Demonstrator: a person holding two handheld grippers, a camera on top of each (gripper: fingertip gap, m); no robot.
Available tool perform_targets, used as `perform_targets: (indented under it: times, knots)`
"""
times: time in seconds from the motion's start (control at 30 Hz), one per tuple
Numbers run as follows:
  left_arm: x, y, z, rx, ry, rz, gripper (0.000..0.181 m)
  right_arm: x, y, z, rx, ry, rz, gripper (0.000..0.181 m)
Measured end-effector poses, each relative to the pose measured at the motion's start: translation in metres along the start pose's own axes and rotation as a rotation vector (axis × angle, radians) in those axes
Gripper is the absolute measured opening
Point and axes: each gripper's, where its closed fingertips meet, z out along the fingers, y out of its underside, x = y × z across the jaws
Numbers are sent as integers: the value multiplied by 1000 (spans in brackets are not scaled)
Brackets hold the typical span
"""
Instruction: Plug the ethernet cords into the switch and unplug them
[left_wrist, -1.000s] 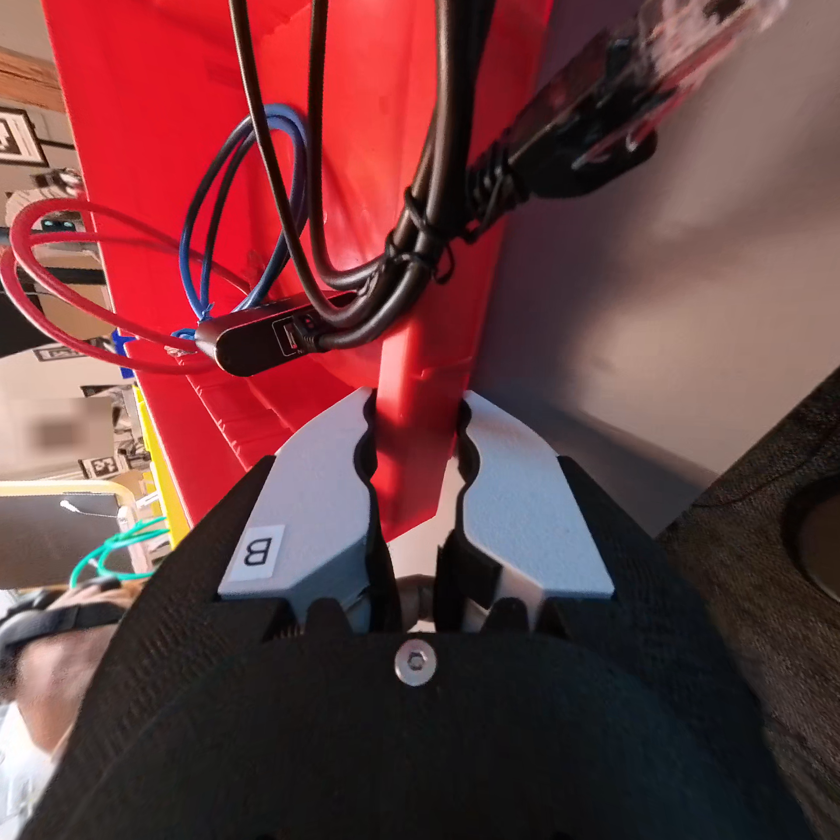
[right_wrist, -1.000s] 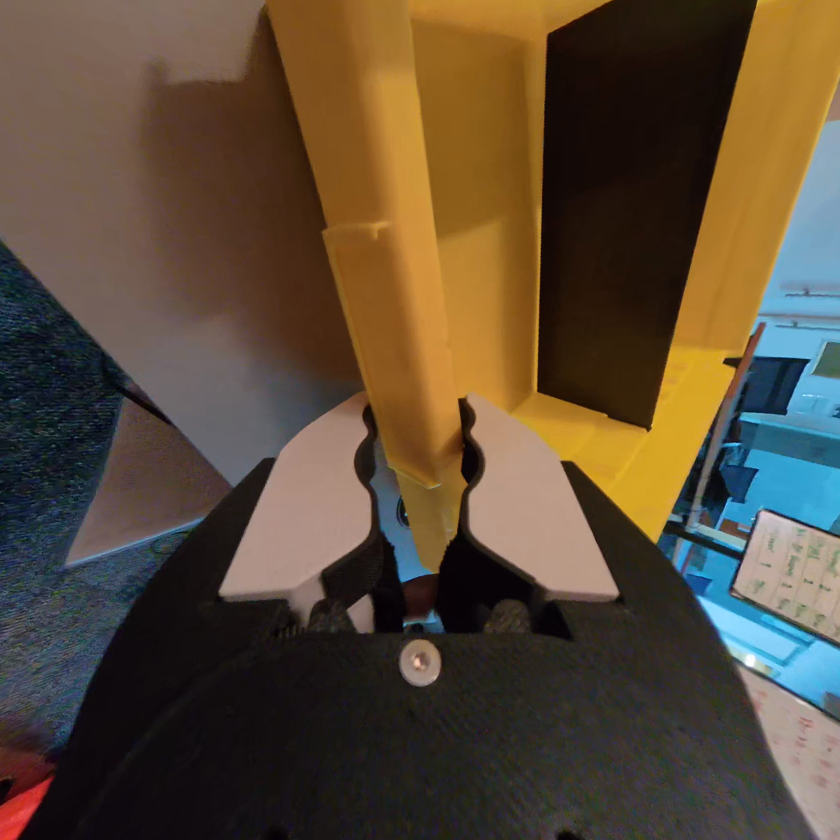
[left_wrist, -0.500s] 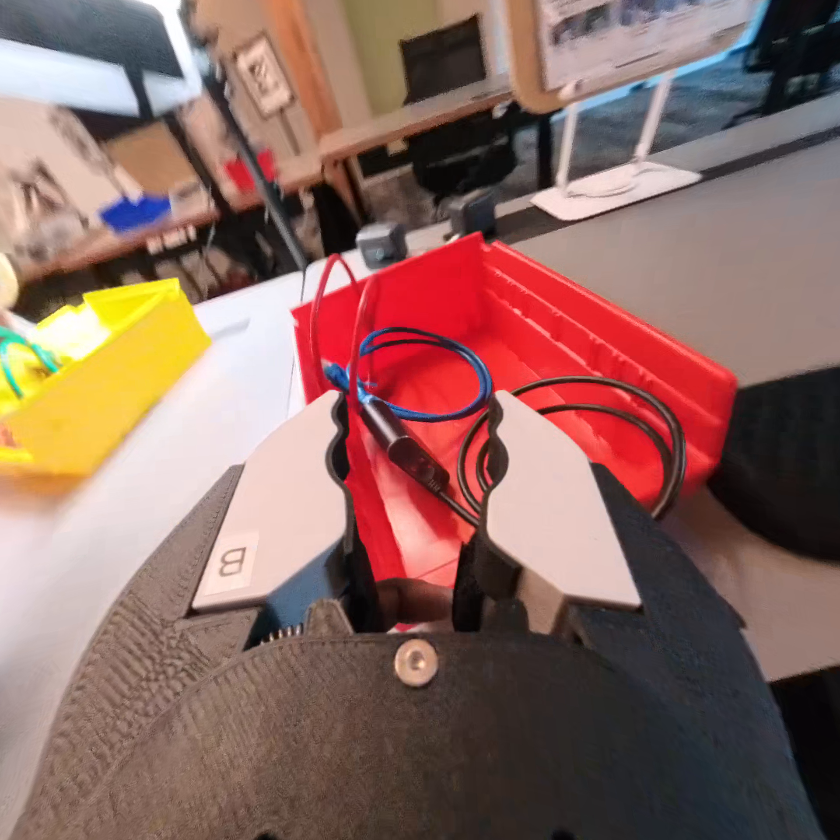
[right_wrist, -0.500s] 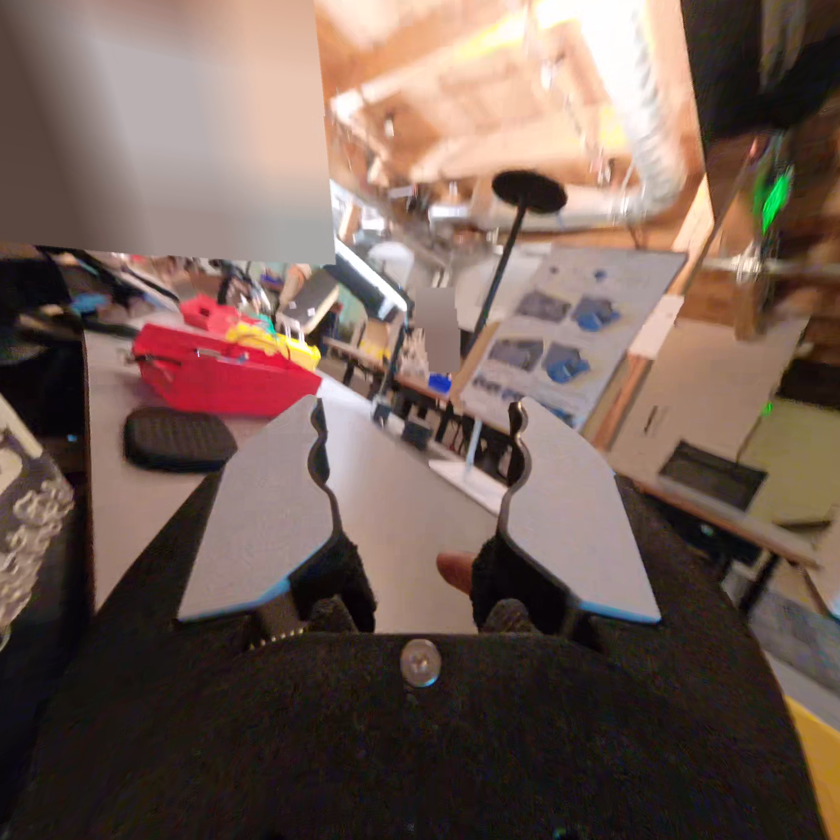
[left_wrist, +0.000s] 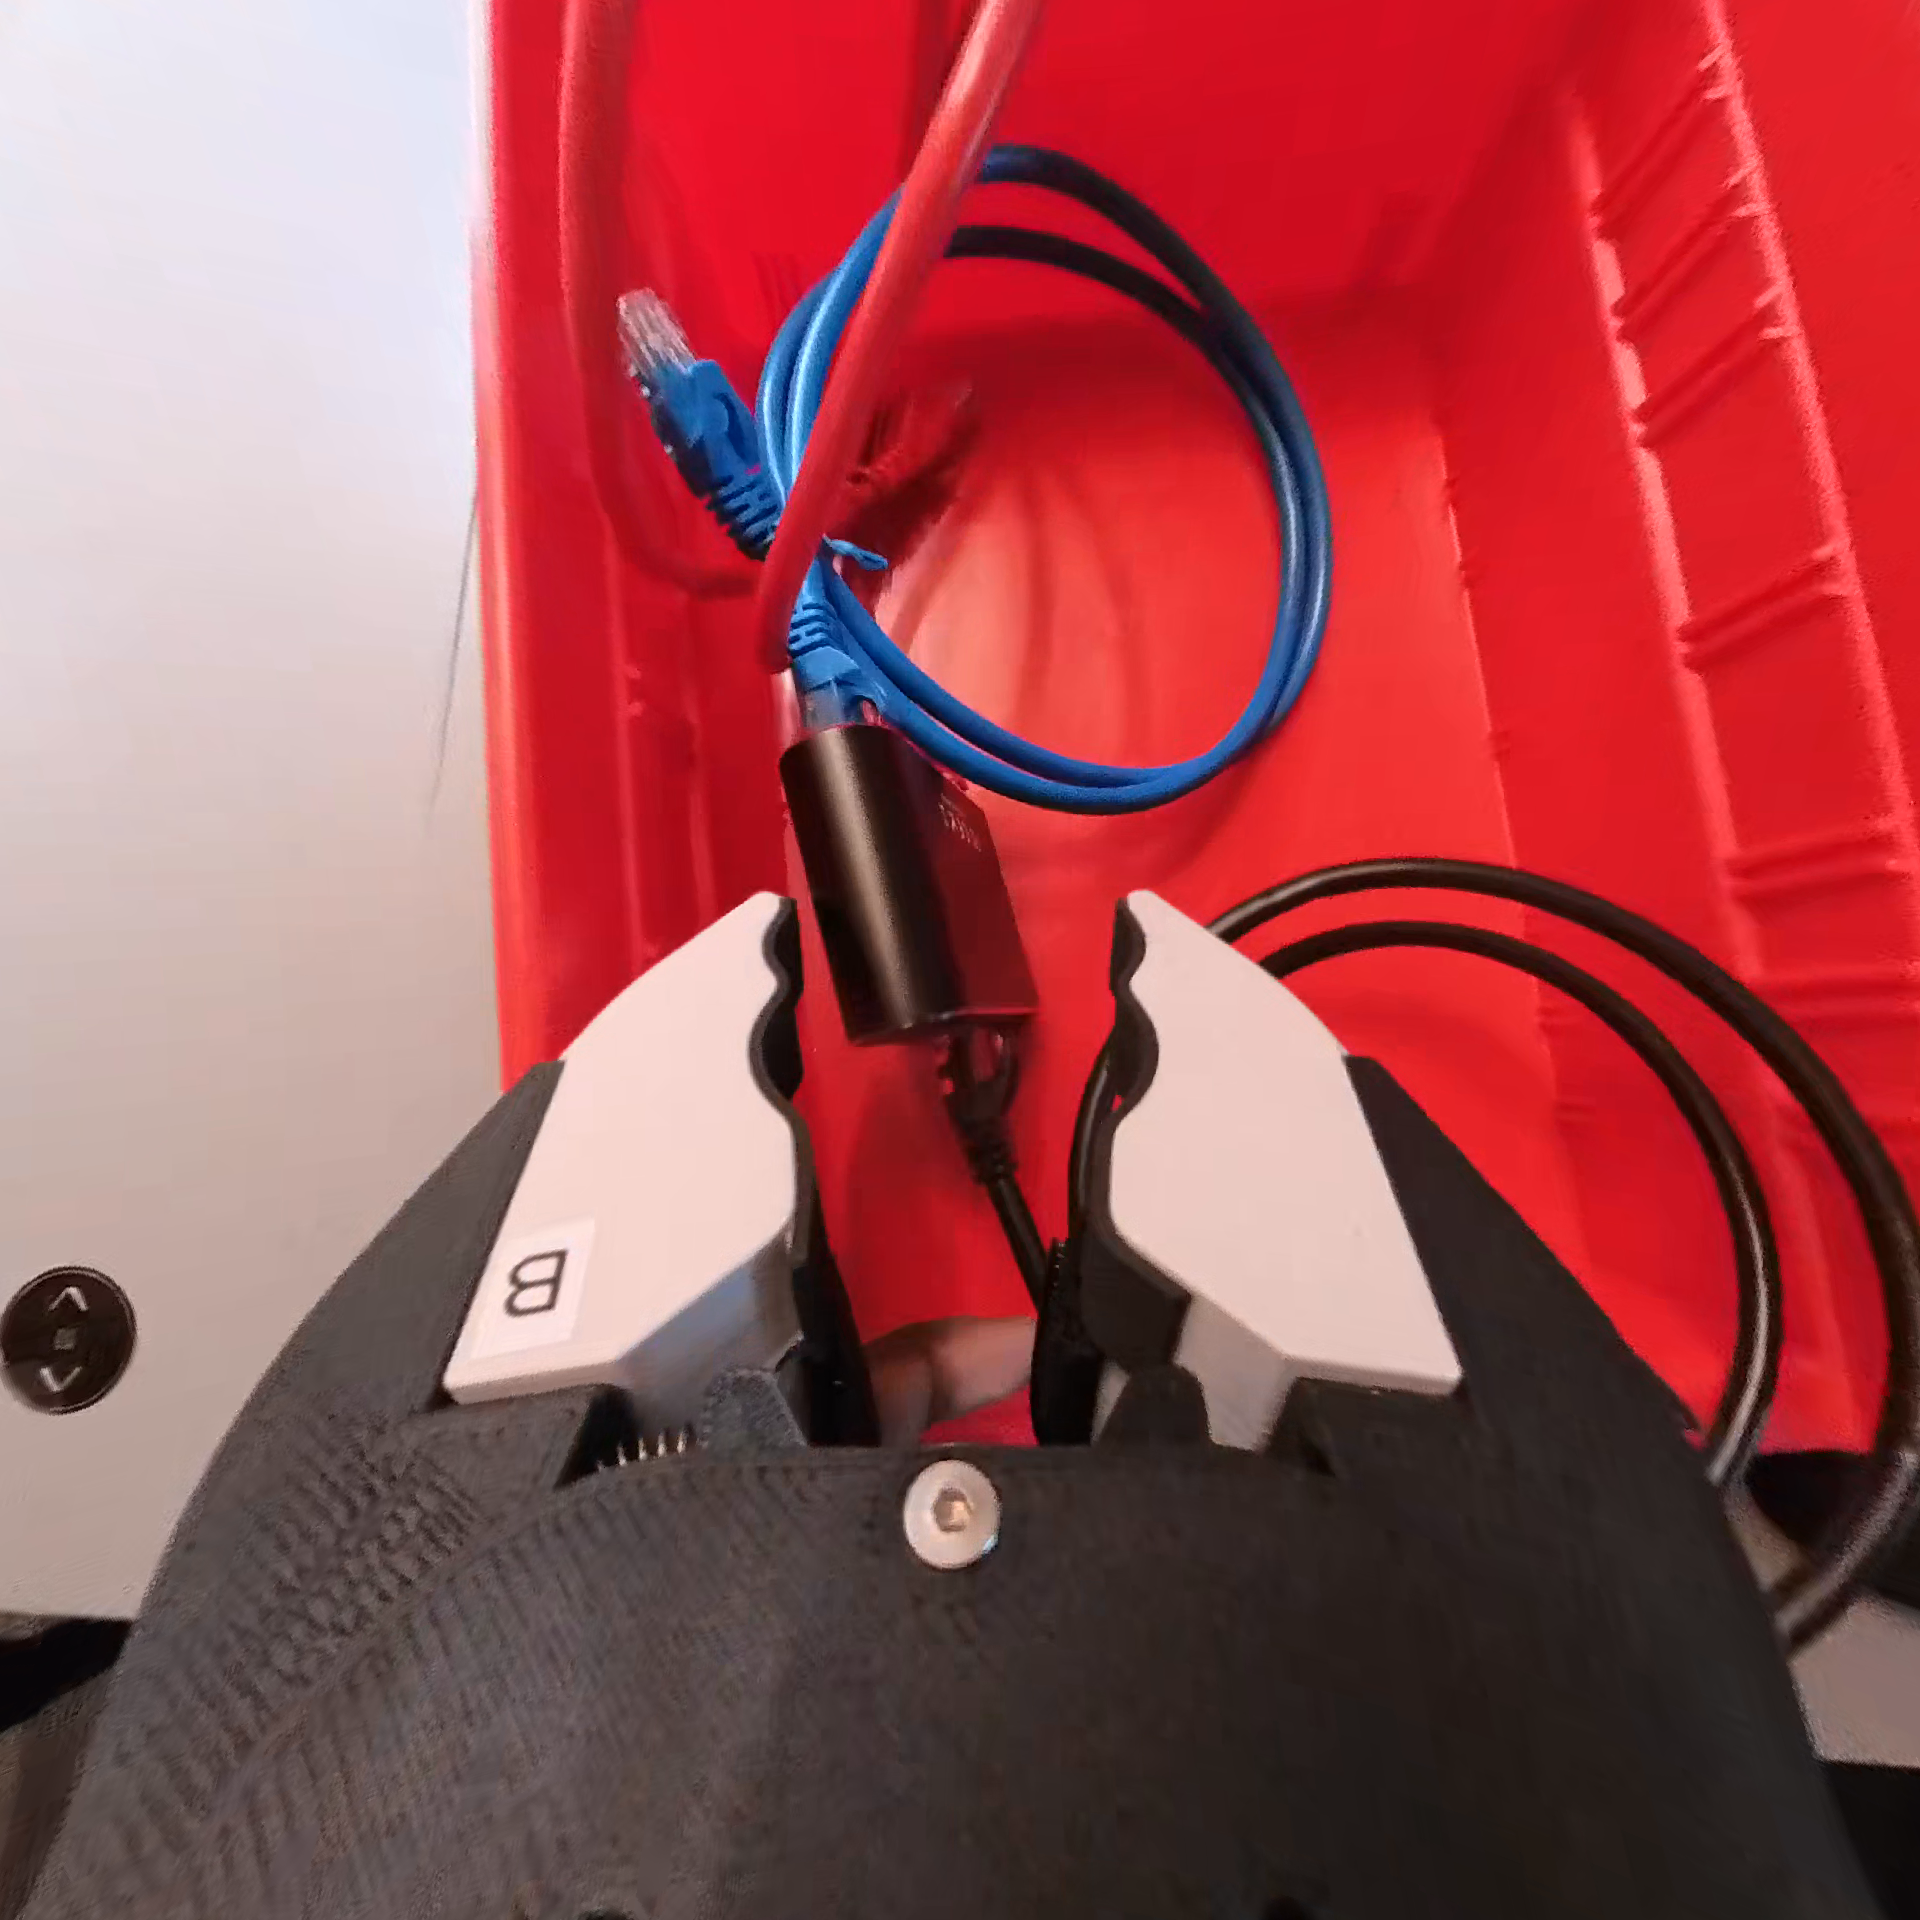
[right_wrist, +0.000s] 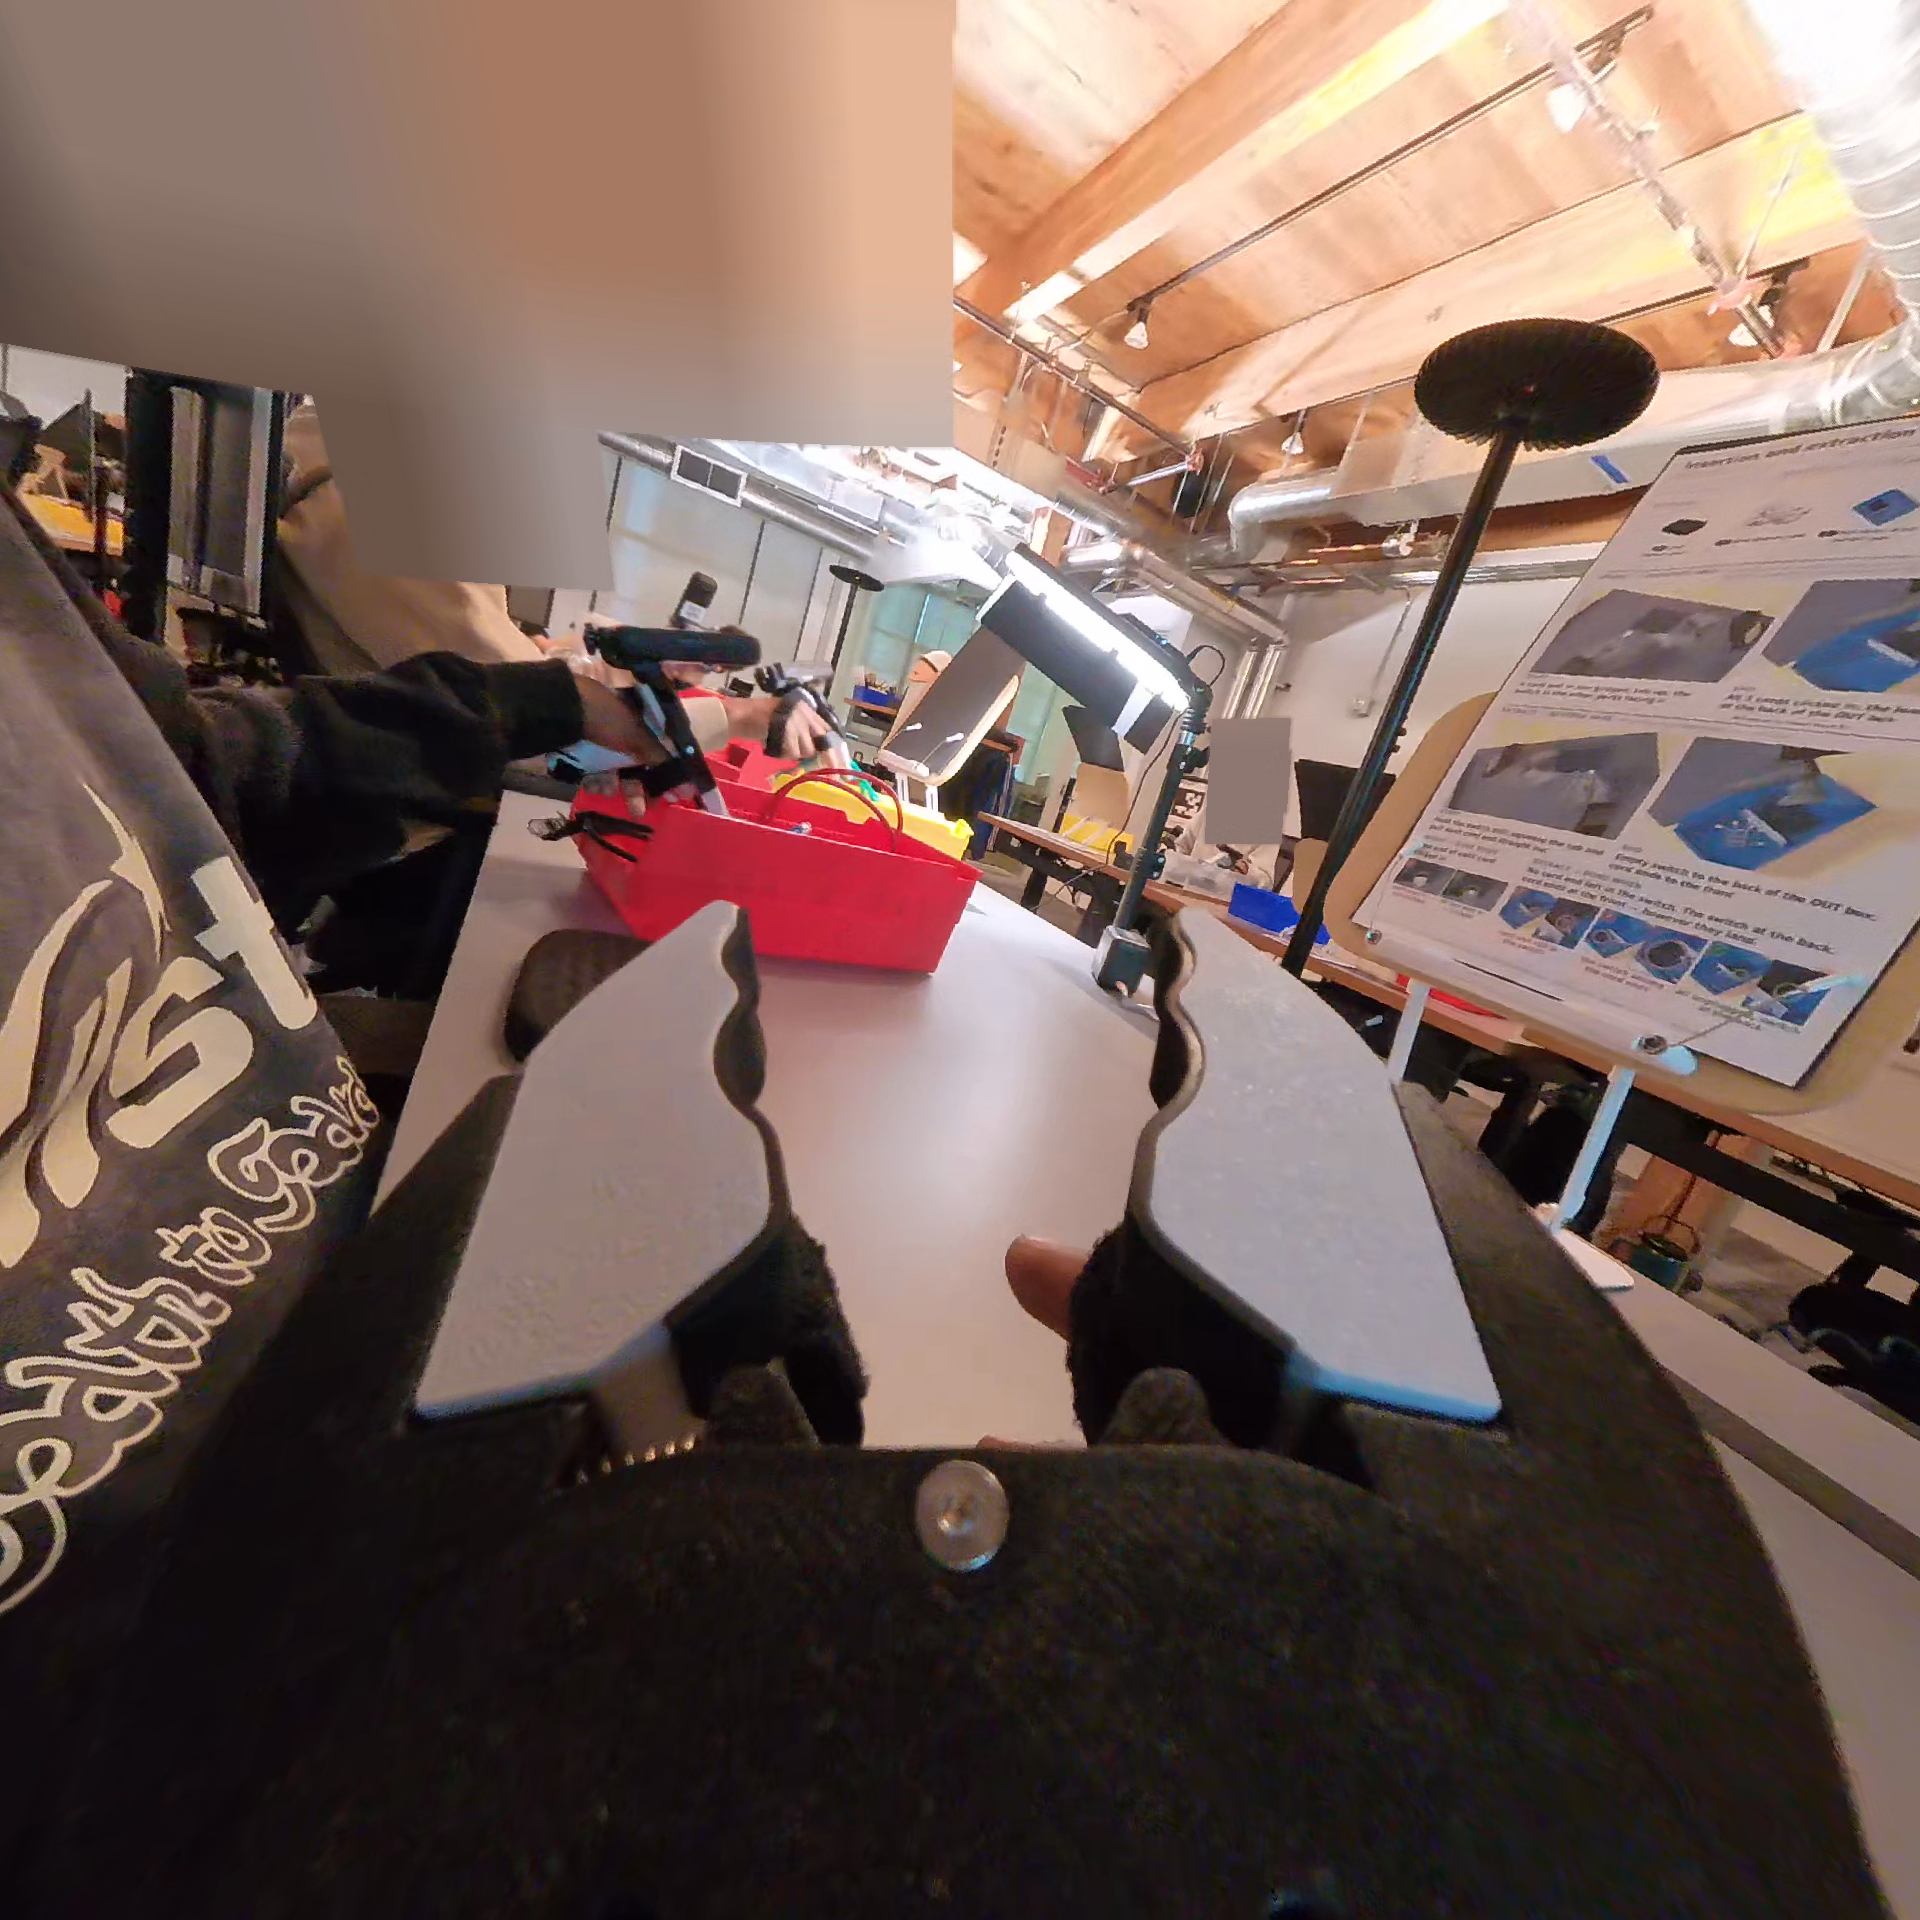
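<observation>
In the left wrist view my left gripper (left_wrist: 951, 914) is open, reaching into a red bin (left_wrist: 1662, 623). A small black switch (left_wrist: 904, 883) lies between its fingertips, with its black cable (left_wrist: 1714, 1091) looping at the right. A blue ethernet cord (left_wrist: 1288, 582) is coiled in the bin; one end sits at the switch, its other plug (left_wrist: 675, 384) is free. A red cord (left_wrist: 894, 312) crosses over it. In the right wrist view my right gripper (right_wrist: 951, 925) is open and empty above the grey table (right_wrist: 935, 1122), far from the red bin (right_wrist: 790, 883).
A yellow bin (right_wrist: 925, 826) stands behind the red one. A black pad (right_wrist: 571, 971) lies on the table. A lamp clamp (right_wrist: 1127, 956), a black pole (right_wrist: 1392, 727) and an instruction board (right_wrist: 1683, 790) stand at the right. A person's sleeve and hand (right_wrist: 436, 717) reach over the bin. Spacing between my two grippers at the tips: around 60 cm.
My left gripper let go of the red bin's wall, opened and dropped into the bin over the switch. My right gripper let go of the yellow bin, opened and now stays still.
</observation>
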Motion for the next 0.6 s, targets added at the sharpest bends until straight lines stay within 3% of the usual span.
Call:
perform_targets:
  times: [0.13, 0.23, 0.43, 0.6]
  knots:
    - [-3, 15, 23, -104, -51, 19, 54, 3, 0, -5, -4, 20, -16, 72]
    - [-9, 15, 29, -79, -113, 33, 40, 3, 0, -6, -3, 25, -18, 71]
    - [-4, -5, 11, 123, -60, 1, 27, 4, 10, -6, -43, 29, -26, 69]
    - [6, -39, -34, 366, -31, 69, 26, -1, 23, 1, -103, 10, -51, 69]
